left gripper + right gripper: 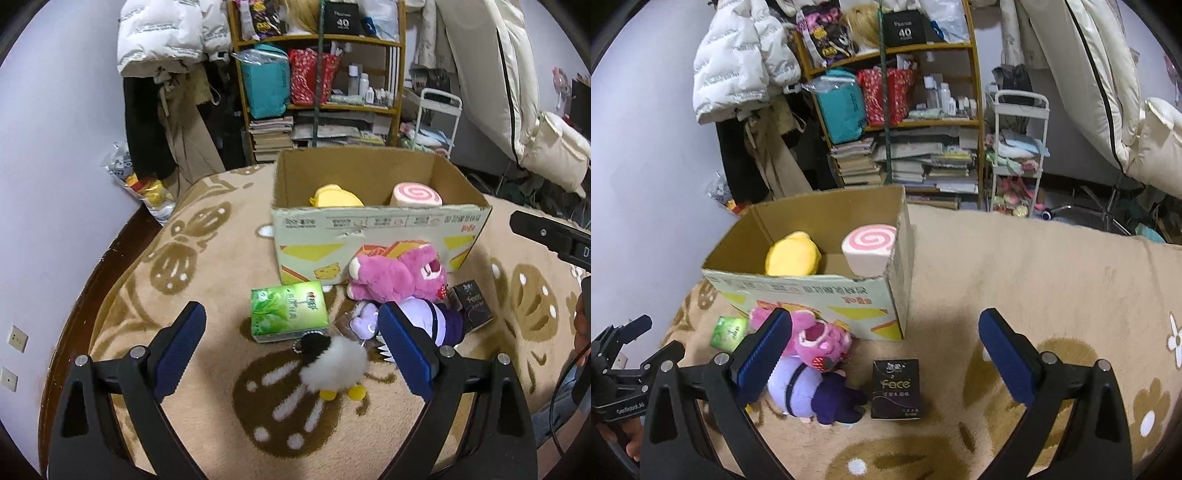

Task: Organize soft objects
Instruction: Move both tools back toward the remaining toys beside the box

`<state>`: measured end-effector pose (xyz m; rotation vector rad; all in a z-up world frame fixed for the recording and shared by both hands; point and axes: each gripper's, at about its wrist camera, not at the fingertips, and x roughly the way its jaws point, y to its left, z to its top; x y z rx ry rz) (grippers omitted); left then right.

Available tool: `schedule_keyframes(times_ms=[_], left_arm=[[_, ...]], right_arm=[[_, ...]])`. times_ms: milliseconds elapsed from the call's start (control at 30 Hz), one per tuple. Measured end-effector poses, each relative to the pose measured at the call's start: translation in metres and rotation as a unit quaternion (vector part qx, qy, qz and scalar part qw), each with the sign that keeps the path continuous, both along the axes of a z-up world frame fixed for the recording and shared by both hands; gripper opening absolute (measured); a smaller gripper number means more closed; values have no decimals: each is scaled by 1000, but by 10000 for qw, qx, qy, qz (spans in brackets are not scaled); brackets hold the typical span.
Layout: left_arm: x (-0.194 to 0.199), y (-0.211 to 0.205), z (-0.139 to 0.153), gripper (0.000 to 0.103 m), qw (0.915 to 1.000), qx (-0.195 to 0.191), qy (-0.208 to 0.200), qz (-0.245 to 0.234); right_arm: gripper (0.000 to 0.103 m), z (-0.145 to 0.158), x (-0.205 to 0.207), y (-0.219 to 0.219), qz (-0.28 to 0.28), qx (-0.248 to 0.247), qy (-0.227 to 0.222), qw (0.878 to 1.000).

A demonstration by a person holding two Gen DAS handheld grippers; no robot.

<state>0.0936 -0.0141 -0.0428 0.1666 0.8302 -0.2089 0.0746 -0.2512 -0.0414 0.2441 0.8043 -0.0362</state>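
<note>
Left gripper [291, 347]: jaws wide apart, empty, white fluffy toy [332, 365] at lower centre between the pads. Likely next pick: drop lower, centre on fluffy body, close gently, avoid green pack [288, 312] just beyond. Pink plush [399, 277] mid-frame against box [376, 221] front, purple plush [439, 317] just below it, black pack [895, 387] right of that. Yellow toy [336, 195] and swirl cushion [417, 195] already in box. Right gripper [884, 354]: jaws apart, empty. Box top open; lift above near wall before carrying over. Open rug at right of right view.

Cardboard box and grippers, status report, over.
Left gripper, right gripper open, empty. Cardboard box holds two plushies. Pink plush, purple plush outside.
</note>
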Motion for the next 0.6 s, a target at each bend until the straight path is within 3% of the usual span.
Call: schedule_keyframes(times_ms=[333,600], left_arm=[[19,-17,-31,93,9989,256,389,-99],[29,-25,-54,93,9963,334,777,-167]], right_arm=[[103,-26,21,3,69,-182,437,9989],[103,-58,34,8,81,-327,1066,9937]])
